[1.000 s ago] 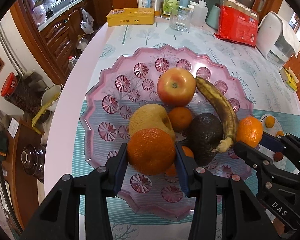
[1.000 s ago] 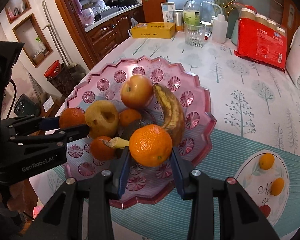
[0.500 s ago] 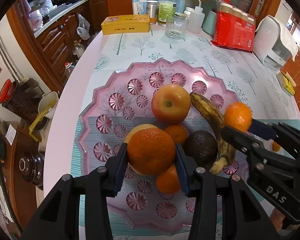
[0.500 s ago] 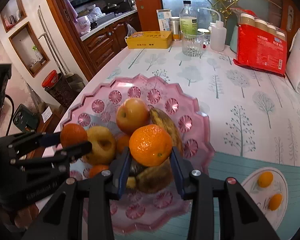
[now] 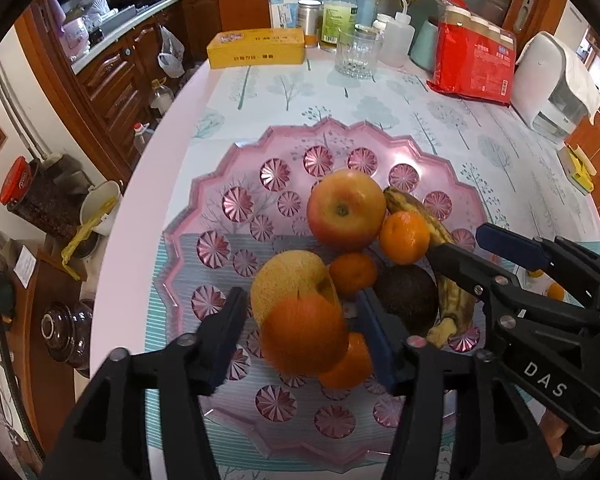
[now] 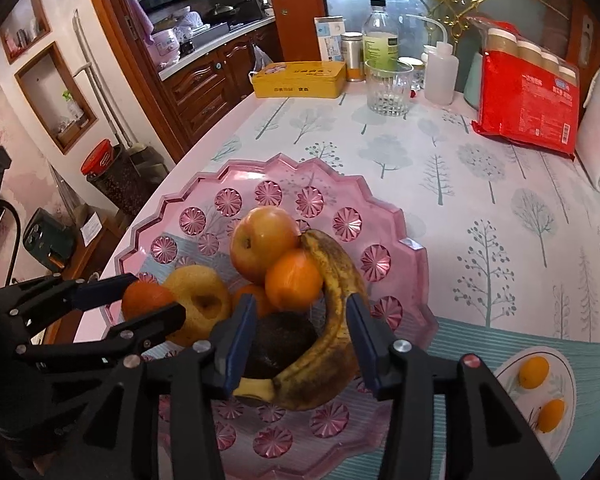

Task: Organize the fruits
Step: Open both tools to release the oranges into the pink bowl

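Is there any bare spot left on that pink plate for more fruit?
Yes. The pink plate is bare along its far and left rim, behind the apple and left of the pear. The near rim is free too. The middle is crowded: oranges, the avocado and the banana lie packed together. The tablecloth toward the glass is also open.

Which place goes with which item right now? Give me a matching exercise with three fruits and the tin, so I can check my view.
Things:
1. apple
2. avocado
3. banana
4. yellow tin

Places:
A. off the tray, near the table's far edge, left of the drinking glass
B. curved along the right side of the fruit pile, brown-spotted
C. rearmost fruit on the pink tray
D. dark fruit tucked inside the banana's curve, near its stem end

Pairs: 1-C, 2-D, 3-B, 4-A
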Demonstrator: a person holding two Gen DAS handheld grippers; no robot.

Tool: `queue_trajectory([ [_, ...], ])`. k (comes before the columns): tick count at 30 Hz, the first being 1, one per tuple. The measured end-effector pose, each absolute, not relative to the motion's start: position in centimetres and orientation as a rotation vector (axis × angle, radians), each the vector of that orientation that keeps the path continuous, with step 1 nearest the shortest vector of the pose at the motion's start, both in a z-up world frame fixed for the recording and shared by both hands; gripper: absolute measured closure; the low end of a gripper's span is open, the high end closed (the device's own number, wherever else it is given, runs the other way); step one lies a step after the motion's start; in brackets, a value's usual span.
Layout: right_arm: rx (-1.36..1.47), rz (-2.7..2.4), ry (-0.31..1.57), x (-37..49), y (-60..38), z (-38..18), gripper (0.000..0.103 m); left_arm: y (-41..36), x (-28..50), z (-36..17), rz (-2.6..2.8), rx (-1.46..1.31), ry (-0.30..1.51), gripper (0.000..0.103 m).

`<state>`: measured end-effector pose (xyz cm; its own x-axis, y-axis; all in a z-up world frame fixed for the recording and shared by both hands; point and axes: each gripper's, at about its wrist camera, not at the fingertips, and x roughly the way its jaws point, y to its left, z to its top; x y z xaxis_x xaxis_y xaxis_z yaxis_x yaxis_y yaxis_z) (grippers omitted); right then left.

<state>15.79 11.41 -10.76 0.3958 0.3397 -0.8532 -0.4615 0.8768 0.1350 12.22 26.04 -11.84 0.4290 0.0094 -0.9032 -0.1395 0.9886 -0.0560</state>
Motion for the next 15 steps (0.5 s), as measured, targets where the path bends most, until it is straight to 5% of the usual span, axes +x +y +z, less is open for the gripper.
queue_trajectory([
  [2,-0.122,0.502,1.049,15.9,11.1,-10.7,0.056,26.1,12.1,-11.6,0.102,-0.128,1.116,0.032],
  [15,-0.098,0.492,1.037,15.0,10.1,-9.9,0.056,25.9,11.4,-10.5,0.131,-0.128,1.116,0.021],
])
